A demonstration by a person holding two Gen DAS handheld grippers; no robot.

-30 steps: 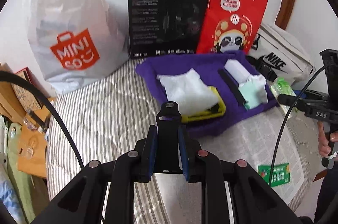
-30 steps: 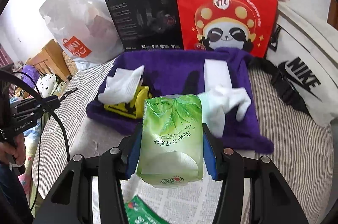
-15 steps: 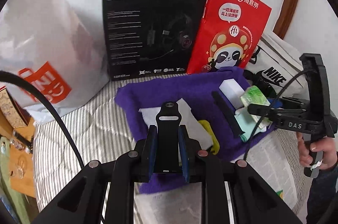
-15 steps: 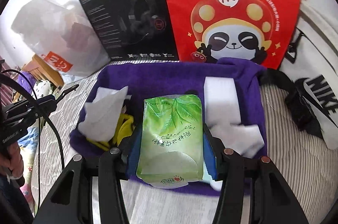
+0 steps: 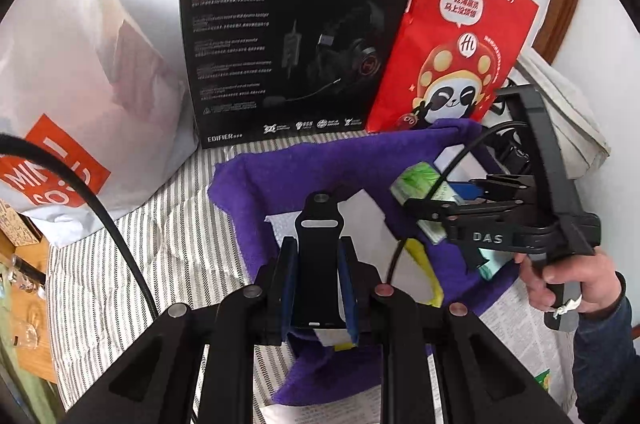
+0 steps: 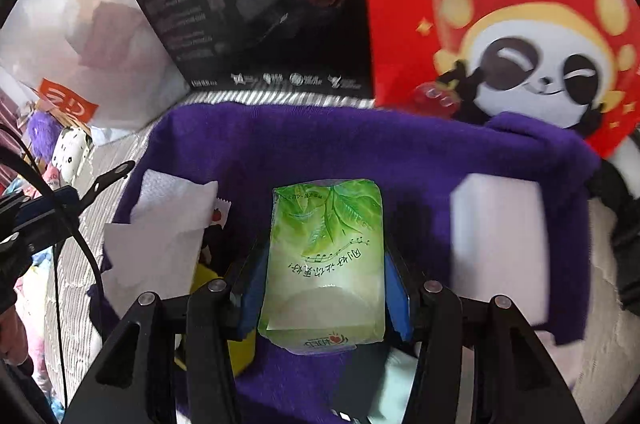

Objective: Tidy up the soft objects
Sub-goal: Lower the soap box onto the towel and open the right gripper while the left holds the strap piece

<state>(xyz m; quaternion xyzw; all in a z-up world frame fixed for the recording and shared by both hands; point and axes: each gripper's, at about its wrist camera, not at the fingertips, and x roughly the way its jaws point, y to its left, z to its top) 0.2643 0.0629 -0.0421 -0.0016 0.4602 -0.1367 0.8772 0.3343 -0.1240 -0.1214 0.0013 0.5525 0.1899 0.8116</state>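
Note:
A purple cloth (image 5: 280, 180) lies on the striped bed; it also shows in the right wrist view (image 6: 360, 144). My right gripper (image 6: 324, 264) is shut on a green tissue pack (image 6: 326, 256) and holds it over the cloth; the pack also shows in the left wrist view (image 5: 420, 180). My left gripper (image 5: 319, 276) is shut on a black strap (image 5: 320, 252) above the cloth's near part. White tissue paper (image 6: 160, 244), a yellow item (image 5: 424, 272) and a white block (image 6: 496, 244) lie on the cloth.
A black headset box (image 5: 288, 32), a red panda bag (image 5: 452, 44) and a white Miniso bag (image 5: 72, 84) stand at the back. A white Nike bag (image 5: 568, 112) lies right. Newspaper (image 5: 520, 328) covers the bed's front right.
Both grippers moved forward toward the cloth. The right gripper carried the tissue pack from above the newspaper to over the cloth's middle. The left came closer over the white tissue.

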